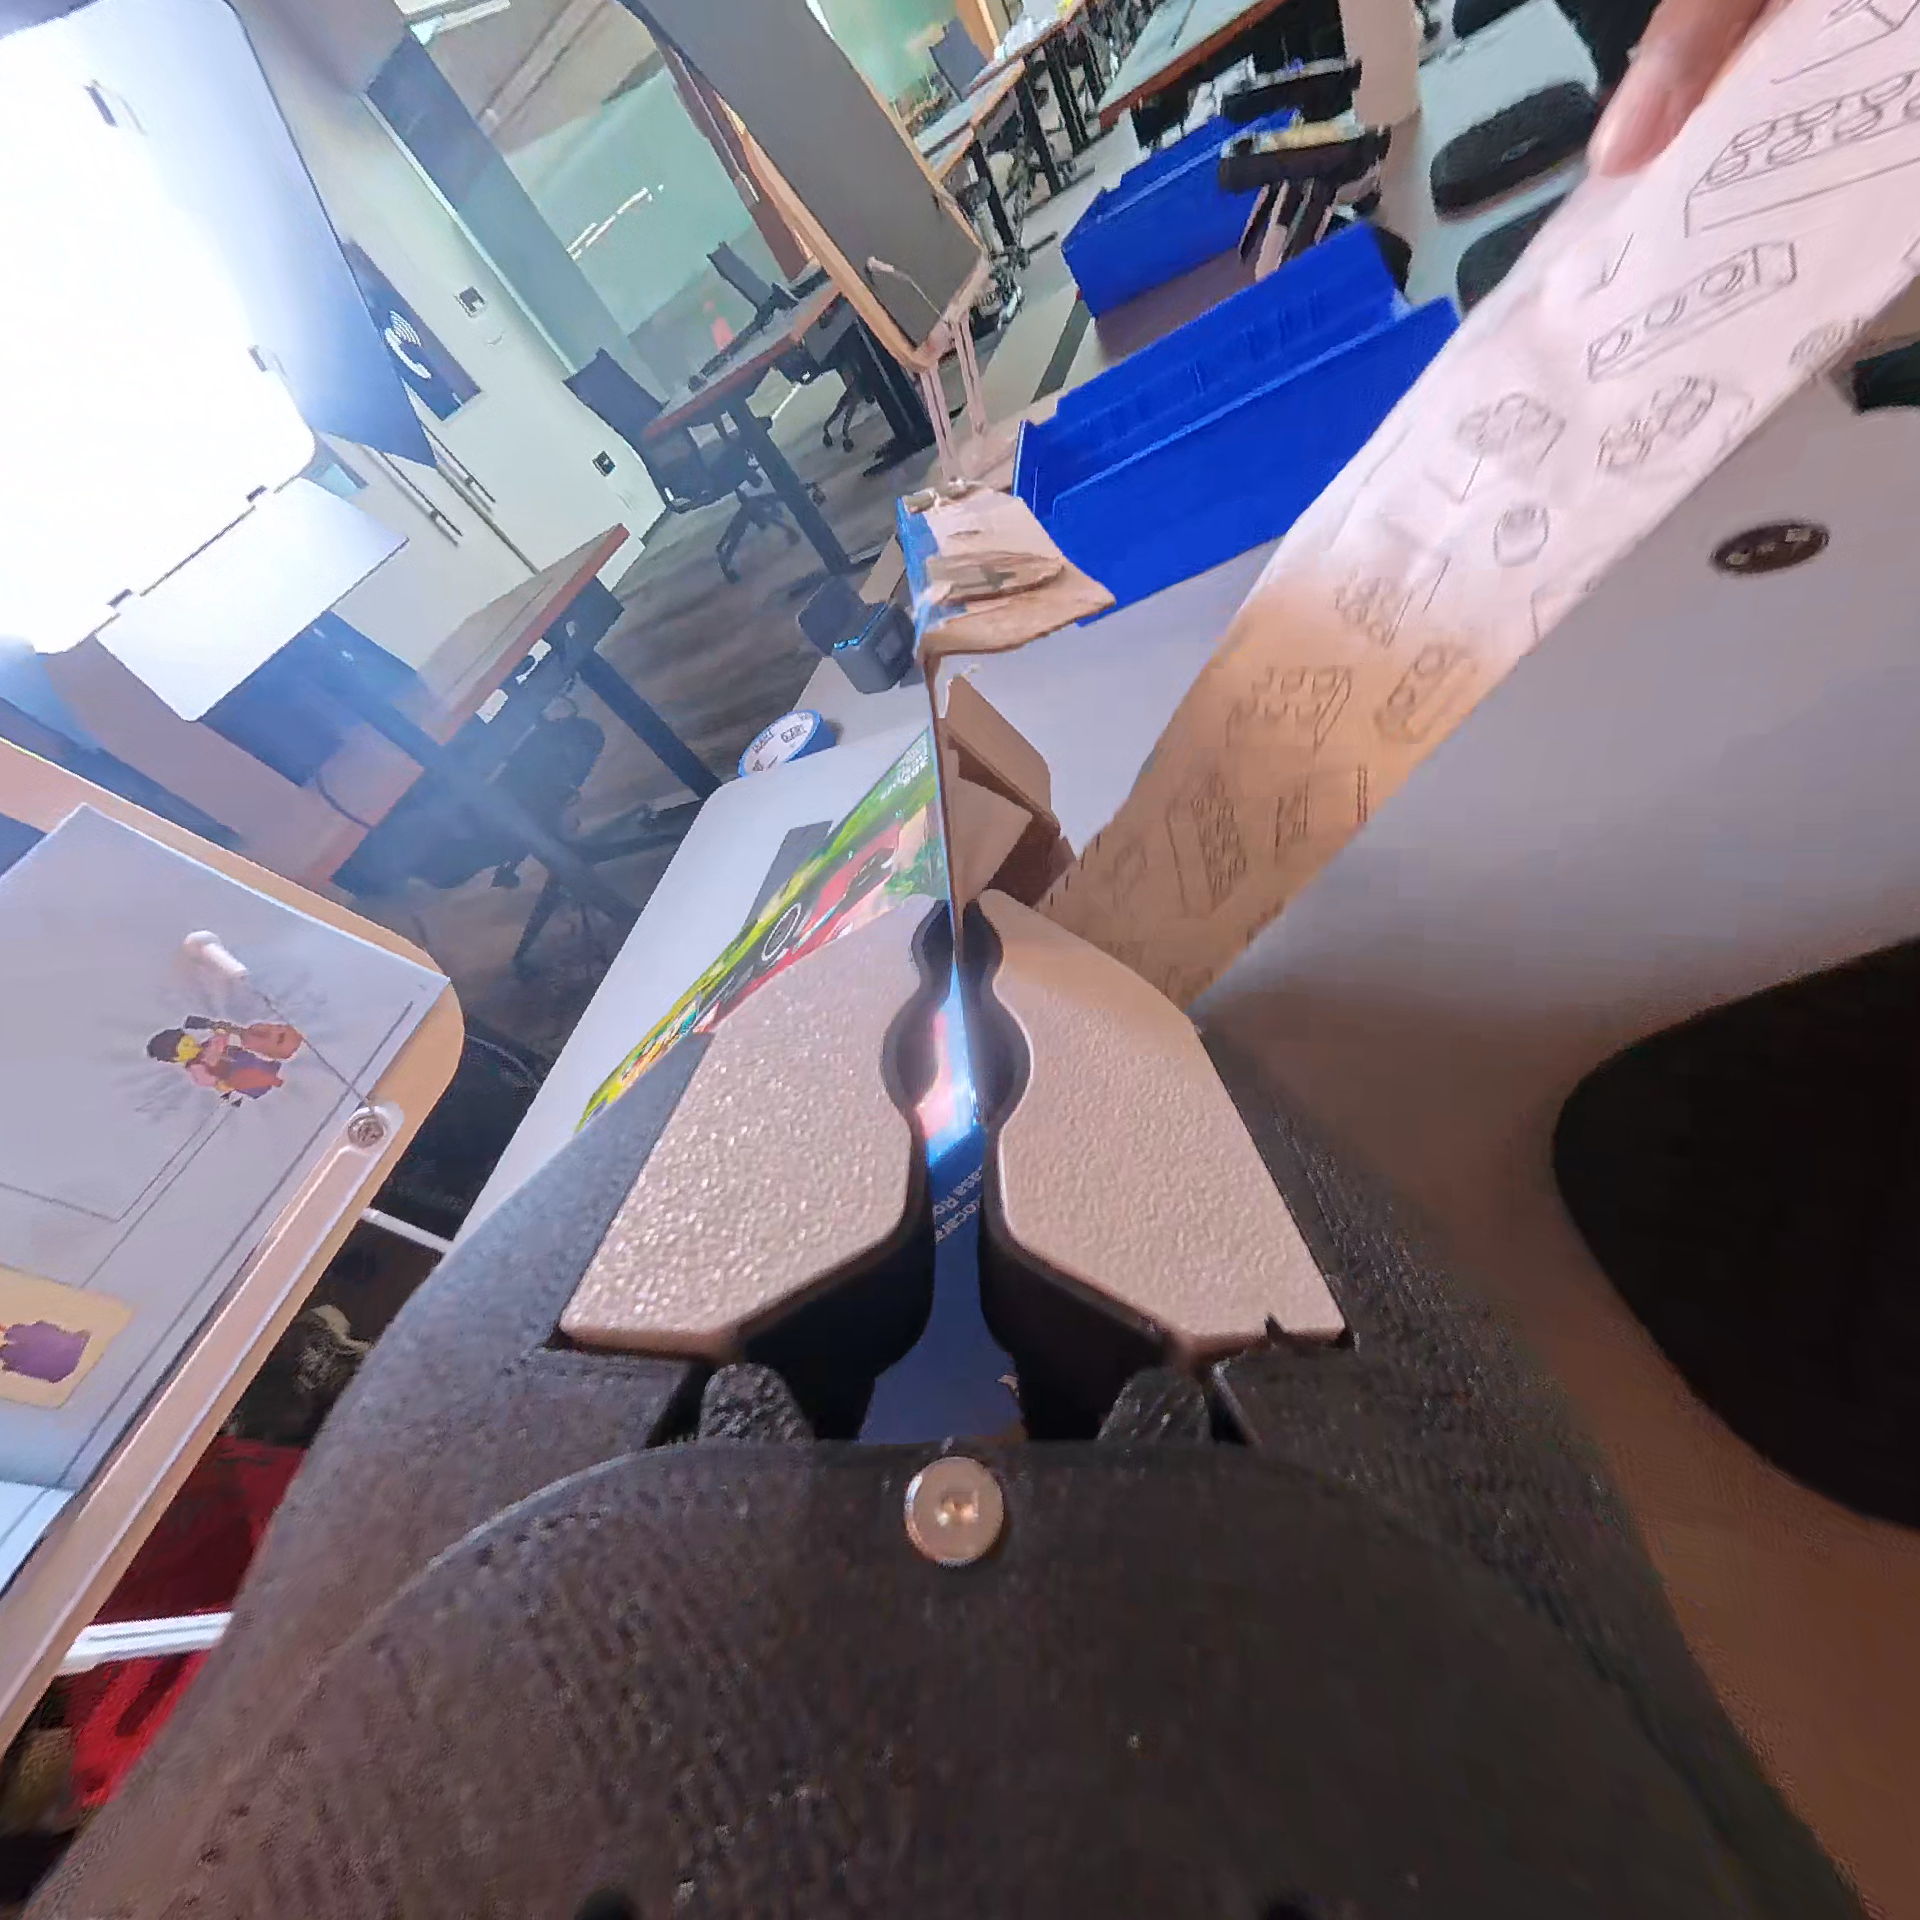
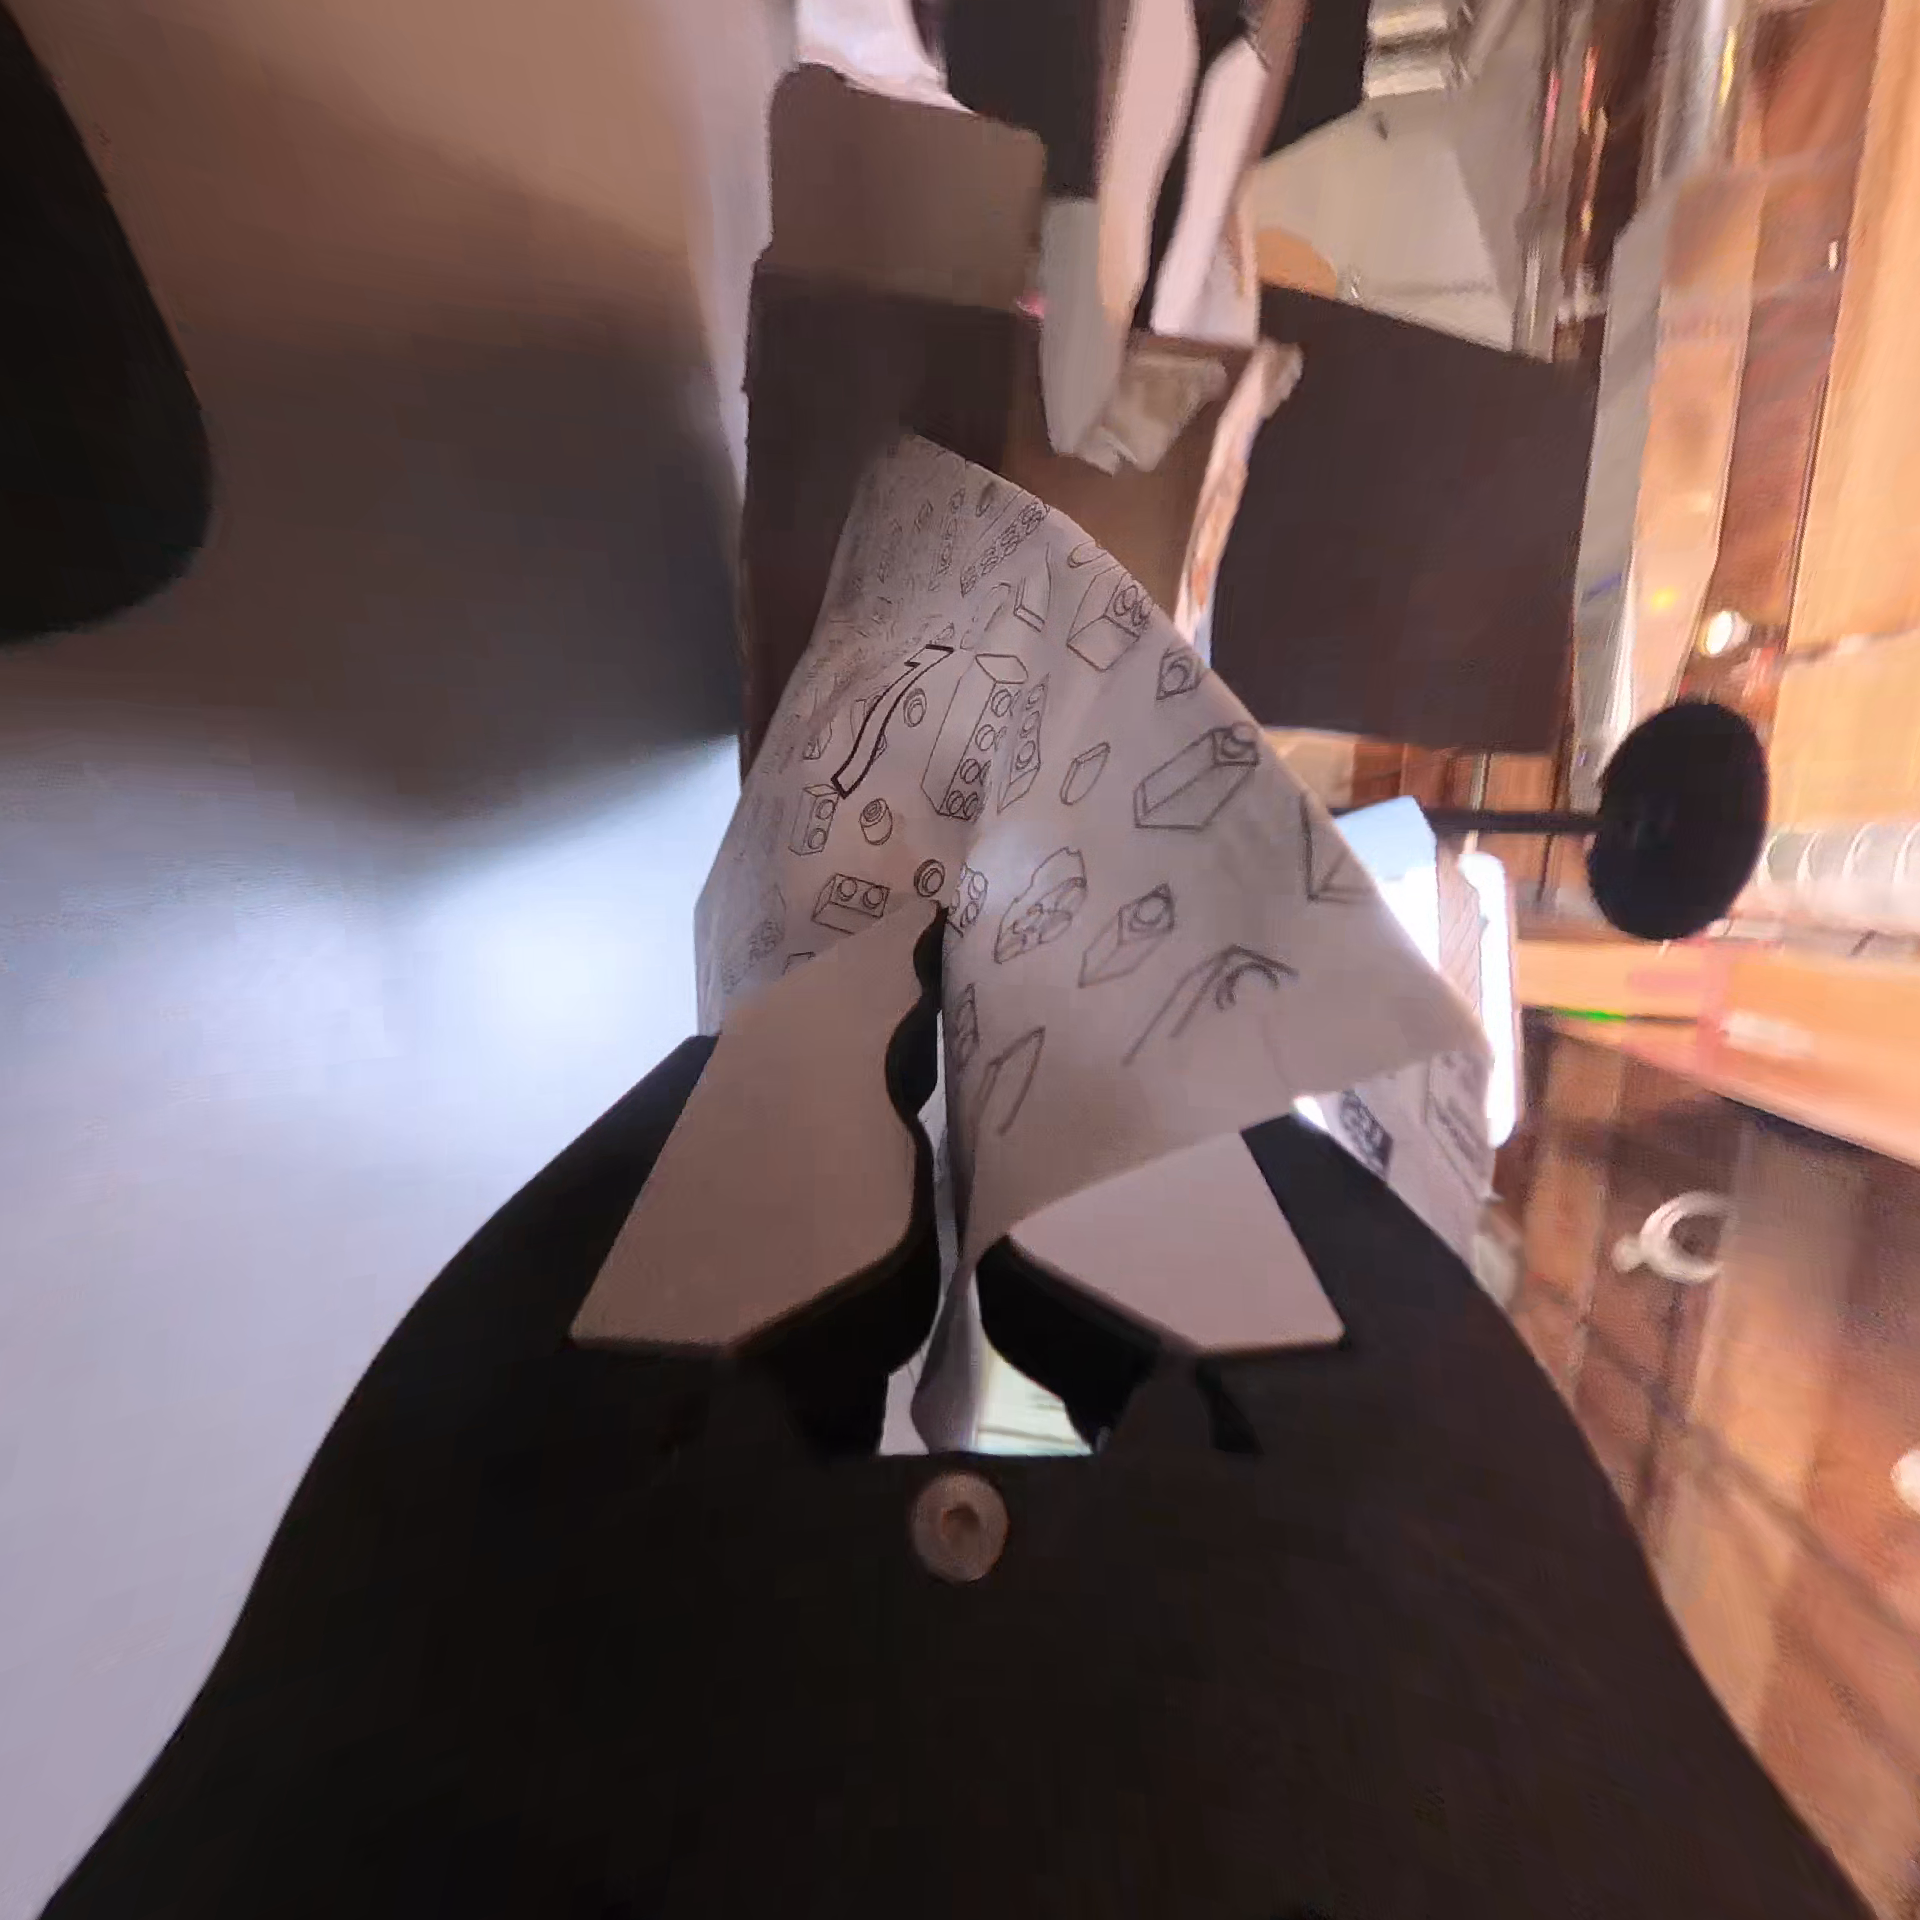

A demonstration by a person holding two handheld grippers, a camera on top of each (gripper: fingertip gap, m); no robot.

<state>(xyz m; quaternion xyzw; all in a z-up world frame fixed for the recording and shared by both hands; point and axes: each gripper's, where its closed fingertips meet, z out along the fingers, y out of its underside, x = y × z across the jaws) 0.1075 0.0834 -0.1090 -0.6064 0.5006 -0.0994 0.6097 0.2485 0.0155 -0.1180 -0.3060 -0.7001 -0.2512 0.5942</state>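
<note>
My left gripper point(image 1: 961, 914) is shut on the thin upright wall point(image 1: 940, 790) of an open cardboard box; both pads press on its edge. The box has a colourful printed outer face point(image 1: 821, 925) and a brown inside point(image 1: 997, 800). My right gripper point(image 2: 940, 920) is shut on a white paper bag point(image 2: 1091, 831) printed with line drawings of bricks. The bag drapes over the right finger and hides its tip. The bag also shows in the left wrist view point(image 1: 1455, 582), coming out of the box mouth. The brown box opening point(image 2: 894, 312) stands behind the bag.
The box lies on a grey table point(image 1: 665, 914). Blue plastic bins point(image 1: 1226, 436) stand behind it, with a blue tape roll point(image 1: 790, 738) at the table's far edge. A hand point(image 1: 1683, 73) shows at the top right. Desks and chairs stand farther off. My hands' fingertips stand some 15 cm from each other.
</note>
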